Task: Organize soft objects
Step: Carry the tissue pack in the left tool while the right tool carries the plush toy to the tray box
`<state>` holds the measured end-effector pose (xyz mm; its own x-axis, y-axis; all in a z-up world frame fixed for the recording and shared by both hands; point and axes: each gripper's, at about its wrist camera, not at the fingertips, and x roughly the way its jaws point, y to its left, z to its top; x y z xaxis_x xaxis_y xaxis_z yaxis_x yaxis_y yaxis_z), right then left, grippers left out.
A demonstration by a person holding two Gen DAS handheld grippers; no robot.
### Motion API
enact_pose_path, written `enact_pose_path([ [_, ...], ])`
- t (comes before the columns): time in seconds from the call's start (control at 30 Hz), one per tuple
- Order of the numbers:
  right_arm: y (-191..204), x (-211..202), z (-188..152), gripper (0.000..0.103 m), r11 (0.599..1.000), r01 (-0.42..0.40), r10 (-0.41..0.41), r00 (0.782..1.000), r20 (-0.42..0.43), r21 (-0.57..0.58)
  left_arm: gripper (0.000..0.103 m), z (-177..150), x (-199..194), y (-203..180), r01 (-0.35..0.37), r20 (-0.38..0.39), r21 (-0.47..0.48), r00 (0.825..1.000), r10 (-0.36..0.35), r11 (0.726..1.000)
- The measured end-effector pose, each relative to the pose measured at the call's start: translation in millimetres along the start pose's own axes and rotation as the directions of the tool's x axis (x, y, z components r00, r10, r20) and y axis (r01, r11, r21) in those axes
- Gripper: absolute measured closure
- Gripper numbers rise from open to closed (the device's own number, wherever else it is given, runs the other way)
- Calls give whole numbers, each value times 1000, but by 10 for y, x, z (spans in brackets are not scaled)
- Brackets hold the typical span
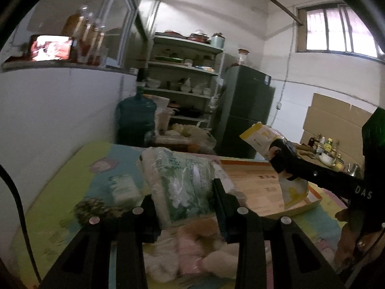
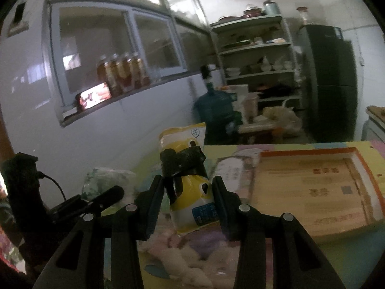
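Mid-carry: left gripper clamped on a green-printed tissue pack, right gripper clamped on a yellow pack, both lifted above the colourful mat. Next, likely: lowering each into the shallow wooden box far right, then releasing.

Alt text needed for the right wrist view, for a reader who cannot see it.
The right gripper holds a yellow and white soft pack upright between its jaws, above a pastel mat with a shallow wooden tray to the right. Pale plush toys lie blurred below, and the left gripper shows at the left with a green-printed bag.
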<state>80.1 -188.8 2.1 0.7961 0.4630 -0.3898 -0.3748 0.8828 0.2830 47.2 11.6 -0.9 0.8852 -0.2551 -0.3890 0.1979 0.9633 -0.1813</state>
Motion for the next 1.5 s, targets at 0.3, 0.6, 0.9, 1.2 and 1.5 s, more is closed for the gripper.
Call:
enact_pose_path([
  [0.3, -512, -332, -1, 60, 991, 127, -129, 991, 41, 32, 66, 57, 275, -586, 74, -19, 35, 997, -73, 997],
  [0.6, -1065, -585, -28, 60, 974, 206, -212, 976, 54, 92, 66, 98, 565, -1147, 121, -49, 64, 992, -118, 991],
  [0.9, -1600, -698, -42, 60, 956, 260, -267, 963, 37, 136, 66, 77, 967, -1623, 149, -108, 40, 984, -144, 988],
  [1.2, -2038, -716, -6, 60, 943, 295, -300, 954, 10, 156, 66, -2, 1383, -1925, 171, -167, -14, 971, -170, 985],
  [1.5, -2372, -536, -36, 60, 941, 282, -278, 959, -48, 186, 66, -156, 1791, -2096, 173, -230, -72, 955, -185, 982],
])
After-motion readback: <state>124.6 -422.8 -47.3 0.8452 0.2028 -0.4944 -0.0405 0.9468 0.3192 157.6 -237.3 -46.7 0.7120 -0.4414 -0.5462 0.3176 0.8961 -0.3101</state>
